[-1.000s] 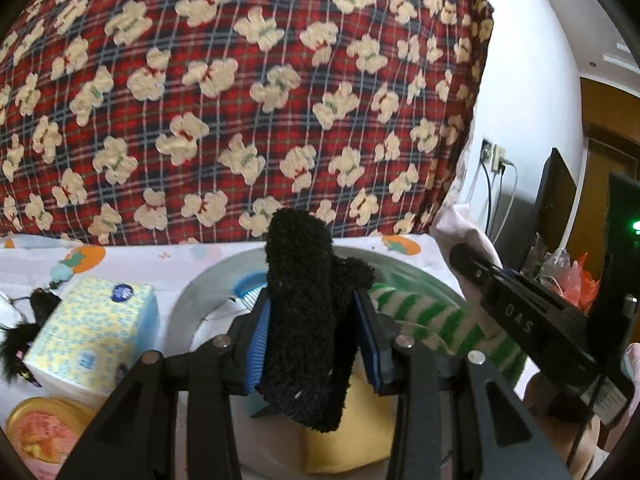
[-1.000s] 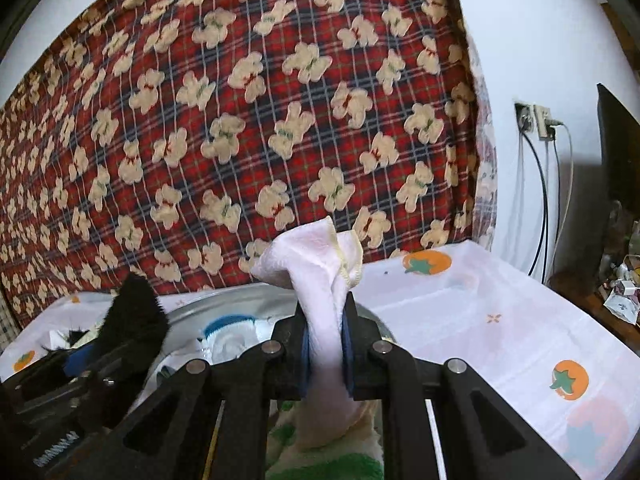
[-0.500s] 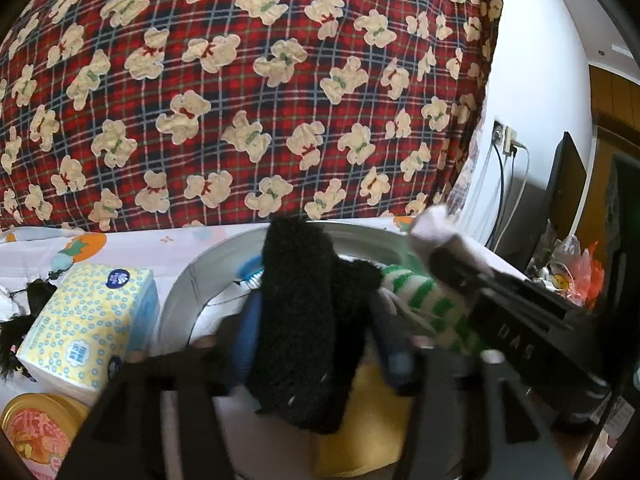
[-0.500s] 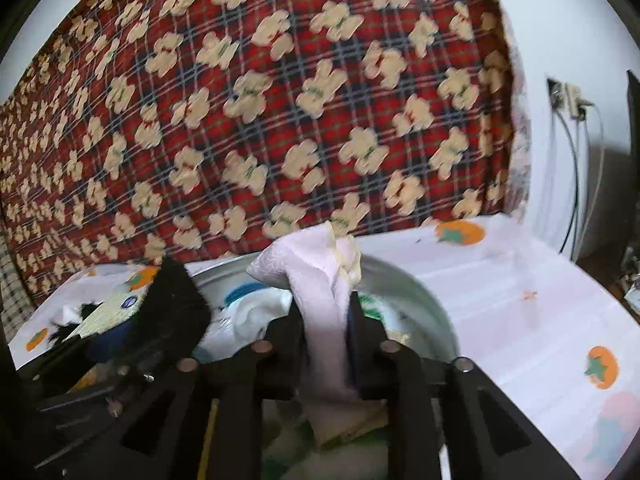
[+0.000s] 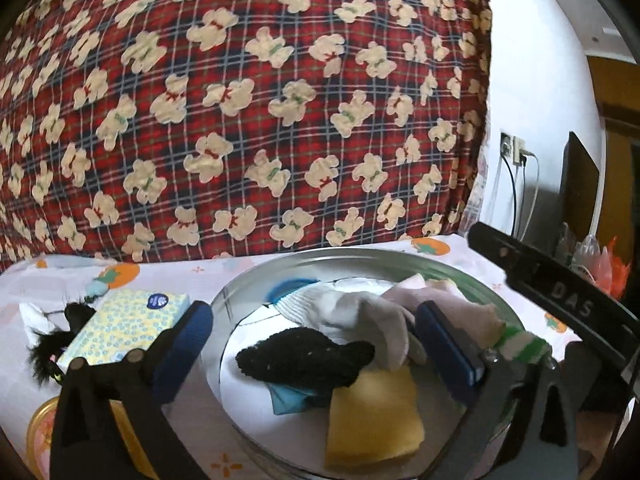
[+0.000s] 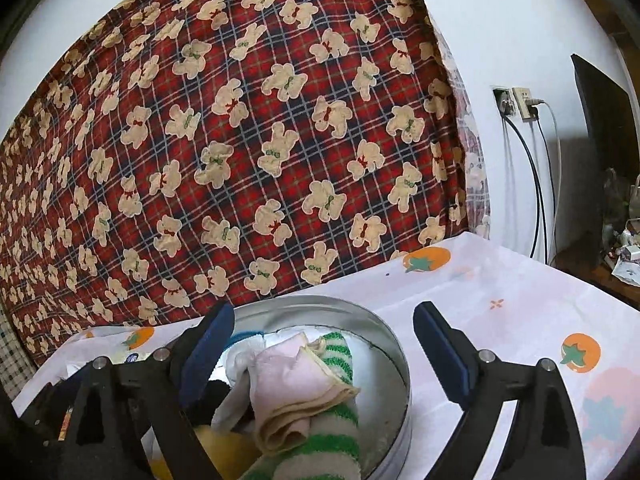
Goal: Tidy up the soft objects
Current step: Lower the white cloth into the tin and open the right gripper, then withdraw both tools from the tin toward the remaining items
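Note:
A round metal tin (image 5: 248, 292) (image 6: 394, 344) holds several soft things. In the left wrist view a fuzzy black sock (image 5: 308, 358) lies in it on a yellow cloth (image 5: 372, 424), beside a white sock (image 5: 340, 312) and a pale pink cloth (image 5: 452, 304). My left gripper (image 5: 320, 344) is open and empty above the tin. In the right wrist view the pink cloth (image 6: 296, 392) lies folded on a green-and-white striped sock (image 6: 336, 436). My right gripper (image 6: 324, 352) is open and empty over the tin.
A yellow tissue pack (image 5: 124, 328) and a black furry item (image 5: 52, 344) lie left of the tin. A round pink-and-gold box (image 5: 40, 436) sits at the front left. A red plaid bear-print blanket (image 5: 240, 120) rises behind. Wall sockets and cables (image 6: 520, 112) are at the right.
Both grippers have opened. The left let go of the black sock and the right let go of the pink cloth; both now lie in the tin.

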`<state>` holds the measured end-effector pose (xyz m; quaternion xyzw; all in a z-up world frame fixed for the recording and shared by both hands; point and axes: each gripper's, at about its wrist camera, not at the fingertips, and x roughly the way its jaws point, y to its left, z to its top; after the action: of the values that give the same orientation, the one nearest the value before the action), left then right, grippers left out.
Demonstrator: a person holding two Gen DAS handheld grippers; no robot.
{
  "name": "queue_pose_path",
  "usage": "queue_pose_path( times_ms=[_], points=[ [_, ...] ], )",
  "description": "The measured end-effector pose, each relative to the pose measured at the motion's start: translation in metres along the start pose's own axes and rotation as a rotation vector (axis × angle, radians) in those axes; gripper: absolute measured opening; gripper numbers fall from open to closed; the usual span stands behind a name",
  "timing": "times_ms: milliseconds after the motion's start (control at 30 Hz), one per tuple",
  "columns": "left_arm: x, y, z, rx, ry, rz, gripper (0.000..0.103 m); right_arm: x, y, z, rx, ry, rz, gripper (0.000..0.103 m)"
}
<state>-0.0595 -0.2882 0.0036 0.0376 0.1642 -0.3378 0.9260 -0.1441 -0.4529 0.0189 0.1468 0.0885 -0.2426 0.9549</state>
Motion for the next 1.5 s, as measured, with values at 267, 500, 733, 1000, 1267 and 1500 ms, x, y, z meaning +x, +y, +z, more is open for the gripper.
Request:
queue_pose_path(
  times_ms=[267,500,733,1000,1267,1500],
  points=[
    [-0.006,-0.002,-0.001,0.024,-0.016,0.013,0.103,-0.005,0.001,-0.002,-0.021,-0.029,-0.024,0.093],
    [-0.015,0.004,-0.003,0.017,-0.036,0.039,0.103,-0.018,0.004,-0.003,-0.041,-0.113,-0.058,0.093],
    [-0.025,0.008,-0.005,0.025,-0.049,0.044,0.103,-0.026,0.018,-0.006,-0.082,-0.14,-0.072,0.093],
    [-0.037,0.016,-0.008,0.014,-0.059,0.057,0.103,-0.035,0.031,-0.012,-0.082,-0.135,-0.056,0.093],
    [-0.05,0.026,-0.012,0.011,-0.066,0.061,0.103,-0.052,0.043,-0.02,-0.072,-0.159,-0.039,0.093],
    [-0.068,0.038,-0.016,0.009,-0.091,0.064,0.103,-0.06,0.058,-0.027,-0.059,-0.138,-0.009,0.093]
  ],
)
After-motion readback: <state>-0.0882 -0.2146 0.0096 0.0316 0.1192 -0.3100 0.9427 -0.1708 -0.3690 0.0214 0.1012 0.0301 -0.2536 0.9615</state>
